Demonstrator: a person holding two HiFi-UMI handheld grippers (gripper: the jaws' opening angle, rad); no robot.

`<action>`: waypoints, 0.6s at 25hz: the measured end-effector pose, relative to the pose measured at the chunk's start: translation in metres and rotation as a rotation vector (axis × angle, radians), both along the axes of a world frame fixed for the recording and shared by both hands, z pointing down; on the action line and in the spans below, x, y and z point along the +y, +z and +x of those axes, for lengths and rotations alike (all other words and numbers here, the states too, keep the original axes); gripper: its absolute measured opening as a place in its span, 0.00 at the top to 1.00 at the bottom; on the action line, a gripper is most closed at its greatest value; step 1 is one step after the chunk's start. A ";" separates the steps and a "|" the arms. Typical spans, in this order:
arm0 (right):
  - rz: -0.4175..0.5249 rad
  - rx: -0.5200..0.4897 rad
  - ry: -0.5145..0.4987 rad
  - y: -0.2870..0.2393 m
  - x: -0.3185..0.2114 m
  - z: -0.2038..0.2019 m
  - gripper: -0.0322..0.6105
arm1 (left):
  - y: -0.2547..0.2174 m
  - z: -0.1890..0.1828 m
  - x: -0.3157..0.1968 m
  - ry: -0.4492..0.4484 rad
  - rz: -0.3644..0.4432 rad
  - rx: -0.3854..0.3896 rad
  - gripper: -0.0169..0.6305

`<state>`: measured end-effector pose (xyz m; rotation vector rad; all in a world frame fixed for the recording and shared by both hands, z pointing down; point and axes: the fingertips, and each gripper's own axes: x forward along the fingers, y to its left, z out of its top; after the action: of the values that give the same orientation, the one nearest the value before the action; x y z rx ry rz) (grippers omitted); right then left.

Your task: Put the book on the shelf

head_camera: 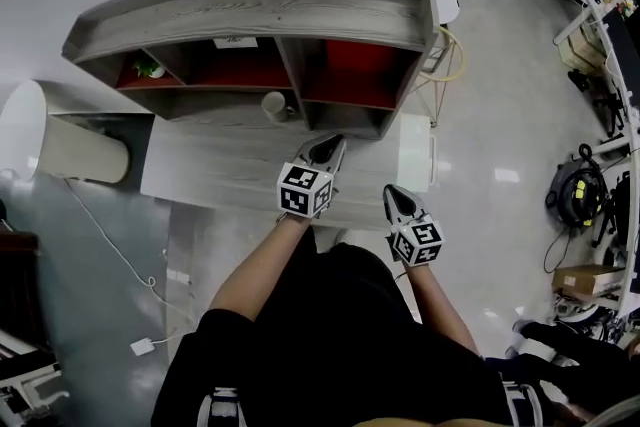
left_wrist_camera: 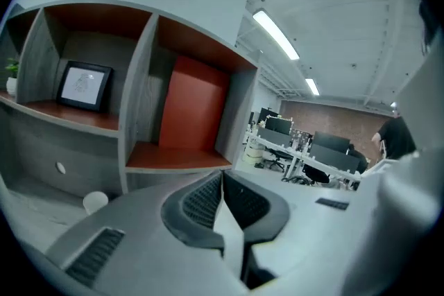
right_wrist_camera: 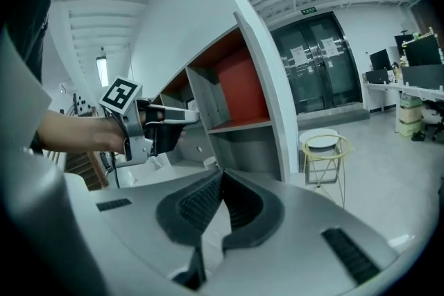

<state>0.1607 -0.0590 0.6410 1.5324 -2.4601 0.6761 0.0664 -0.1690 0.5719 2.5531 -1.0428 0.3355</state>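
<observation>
Grey-wood shelf [head_camera: 250,10] on a pale table [head_camera: 200,175], head view: the left gripper [head_camera: 325,151] is at the front of the shelf's right-hand compartment and the right gripper [head_camera: 398,199] is further back, both with jaws together. Left gripper view: jaws closed on nothing; a red book [left_wrist_camera: 192,104], as the slab is judged to be, stands upright in that compartment, ahead and slightly left of the tips, long axis vertical, apart from them. Right gripper view: jaws pressed together, empty; the left gripper lies nearer the book, so the placing looks done.
</observation>
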 end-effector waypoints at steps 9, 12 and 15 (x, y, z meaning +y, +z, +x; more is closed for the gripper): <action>-0.036 0.010 0.015 0.013 0.020 -0.023 0.95 | 0.011 -0.053 0.049 -0.019 -0.028 0.038 0.95; -0.032 0.027 0.085 0.006 0.019 -0.021 0.95 | 0.015 -0.076 0.070 0.002 -0.039 0.044 0.95; -0.020 0.050 0.126 -0.010 0.022 -0.032 0.95 | 0.017 -0.112 0.090 0.000 -0.051 0.043 0.95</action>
<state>0.1286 -0.0371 0.6308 1.6870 -2.3294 0.6720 -0.0453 -0.0791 0.5888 2.5038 -1.0059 0.3023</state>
